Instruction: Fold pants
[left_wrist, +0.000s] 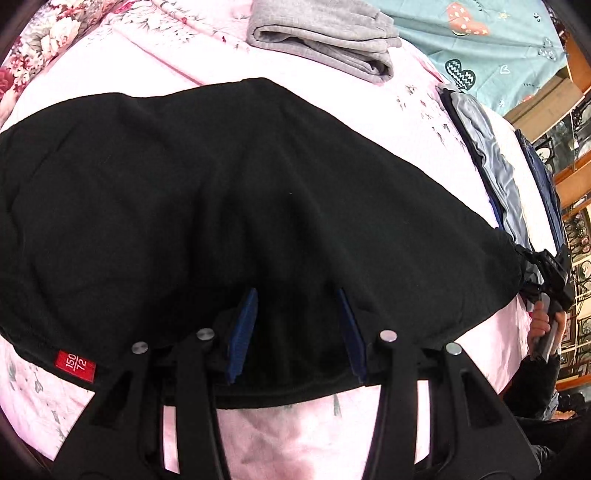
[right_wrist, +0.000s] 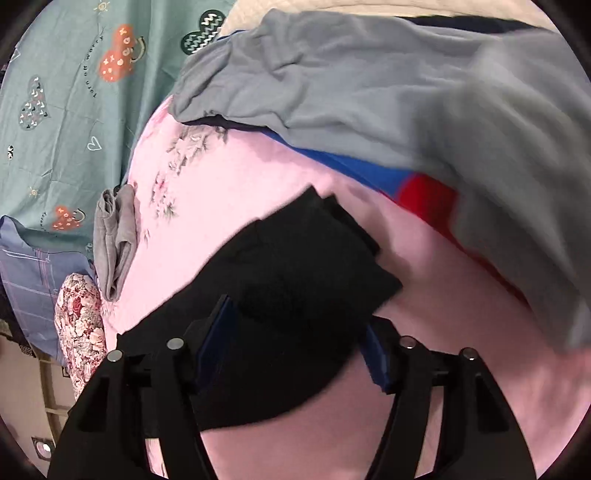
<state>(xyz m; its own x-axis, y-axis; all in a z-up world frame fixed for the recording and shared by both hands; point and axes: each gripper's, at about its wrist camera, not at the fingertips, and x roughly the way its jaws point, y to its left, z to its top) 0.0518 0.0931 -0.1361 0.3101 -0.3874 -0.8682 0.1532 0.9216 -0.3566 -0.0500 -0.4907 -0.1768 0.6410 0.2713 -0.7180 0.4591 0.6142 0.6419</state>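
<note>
Black pants (left_wrist: 229, 206) lie spread over the pink floral bed sheet (left_wrist: 417, 122), with a red size label (left_wrist: 75, 364) at the near left edge. My left gripper (left_wrist: 297, 314) stands open at the near waist edge, and the black cloth lies between its blue pads (left_wrist: 243, 332). In the right wrist view the pants' folded end (right_wrist: 295, 273) lies between the fingers of my right gripper (right_wrist: 295, 332), which is open too. That gripper also shows at the far right of the left wrist view (left_wrist: 554, 277), at the pants' other end.
Folded grey pants (left_wrist: 325, 37) lie at the far side of the bed. A pile of grey, blue and red clothes (right_wrist: 406, 103) lies right of the black pants. A teal patterned sheet (right_wrist: 66, 110) and a floral pillow (right_wrist: 79, 325) border the bed.
</note>
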